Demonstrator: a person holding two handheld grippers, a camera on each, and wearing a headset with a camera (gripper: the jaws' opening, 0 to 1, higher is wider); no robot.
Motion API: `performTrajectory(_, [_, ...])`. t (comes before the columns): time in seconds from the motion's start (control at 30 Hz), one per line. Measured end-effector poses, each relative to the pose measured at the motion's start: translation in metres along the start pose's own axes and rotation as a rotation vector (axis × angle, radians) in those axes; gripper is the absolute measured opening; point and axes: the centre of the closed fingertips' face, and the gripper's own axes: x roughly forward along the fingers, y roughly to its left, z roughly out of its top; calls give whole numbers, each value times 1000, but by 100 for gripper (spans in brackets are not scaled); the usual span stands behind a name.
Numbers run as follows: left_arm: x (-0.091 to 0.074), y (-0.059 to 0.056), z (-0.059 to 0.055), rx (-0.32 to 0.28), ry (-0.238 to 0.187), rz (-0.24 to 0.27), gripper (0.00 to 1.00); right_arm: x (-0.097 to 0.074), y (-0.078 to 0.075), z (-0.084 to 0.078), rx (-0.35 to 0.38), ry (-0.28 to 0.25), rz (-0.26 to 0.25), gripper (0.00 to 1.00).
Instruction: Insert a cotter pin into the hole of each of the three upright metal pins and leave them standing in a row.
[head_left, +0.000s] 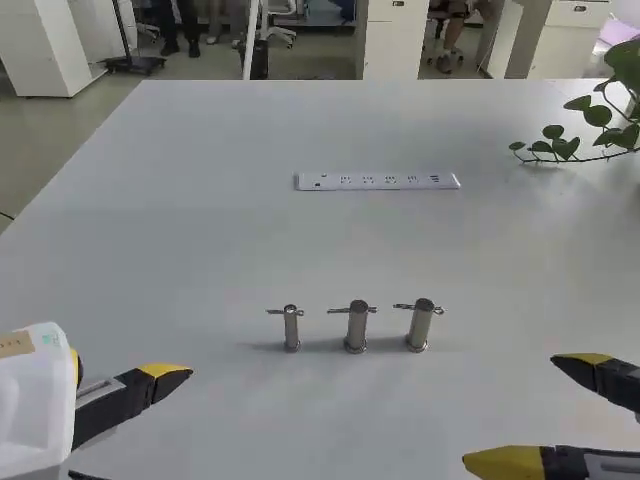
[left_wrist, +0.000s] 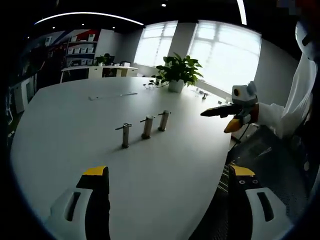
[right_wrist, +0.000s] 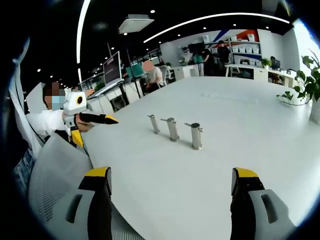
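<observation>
7 o'clock in head view: left gripper (left_wrist: 167, 175), jaws spread wide, released. Just below centre: three metal pins (head_left: 356, 328) upright in row on white table (head_left: 150, 220), each with cotter pin (head_left: 288, 311) through top. 12 o'clock of row, well apart: power strip (head_left: 378, 181). 5 o'clock: right gripper (head_left: 530, 412), jaws wide apart, released.

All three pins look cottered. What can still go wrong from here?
1. The three metal pins stand free on the table; a stray sweep of the open left gripper or right gripper could topple one.
2. The cotter pins stick out sideways, so a jaw could snag one and break the row.
</observation>
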Motion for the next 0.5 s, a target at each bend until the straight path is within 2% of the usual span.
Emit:
performTrajectory(0.17, [1,-3,-4,-22,12,0,99,-1,-6,-3,61,-4,-24,98])
performTrajectory(0.27, [3,-5,-7,-48,20,-8,99,-3,-10,-5,68,1,-47,98])
performTrajectory(0.4, [5,-6,-12,-50,53,-3,99,-6,-11,-6,99,-12,-62,98])
performTrajectory(0.5, [5,-6,-10,-46,47,6,99,-7,-12,-10,110,-9,-70,98])
